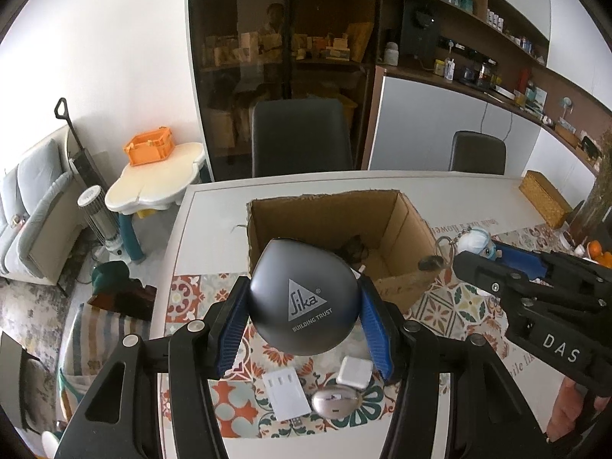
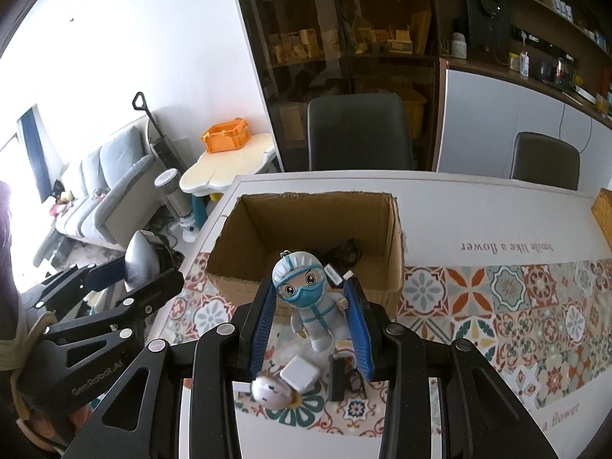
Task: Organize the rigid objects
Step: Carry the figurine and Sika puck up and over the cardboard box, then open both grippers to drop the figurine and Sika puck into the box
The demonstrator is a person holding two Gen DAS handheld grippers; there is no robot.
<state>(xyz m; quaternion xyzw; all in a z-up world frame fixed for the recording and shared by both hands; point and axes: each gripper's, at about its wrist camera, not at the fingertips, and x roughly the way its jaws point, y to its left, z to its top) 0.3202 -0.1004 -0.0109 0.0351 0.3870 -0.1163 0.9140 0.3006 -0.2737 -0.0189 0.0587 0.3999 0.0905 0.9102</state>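
Left wrist view
Left claw (image 1: 304, 317): clamped on one dark grey rounded object (image 1: 304, 298) printed "Sika" – held above the bench, just in front of the cardboard box.
Cardboard box (image 1: 336, 229): one, open-topped, standing on the bench (image 1: 214, 229); a dark item lies inside, too unclear to name.
Loose things under the claw: three – one white flat plug piece (image 1: 285, 392), one white square block (image 1: 355, 371), one silver oval object (image 1: 336, 401).
Right claw (image 1: 478, 264): at the right edge, gripping one figurine (image 1: 476, 243) with a key ring.
Chairs: two, behind the bench.

Right wrist view
Right claw (image 2: 311, 319): closed on the one masked figurine (image 2: 306, 290) in a white suit, held over the near wall of the box (image 2: 306, 222).
Beneath it: white block (image 2: 300, 376), silver oval (image 2: 269, 392), one black item.
Left claw (image 2: 141, 264): at left, holding the grey object (image 2: 139, 262).
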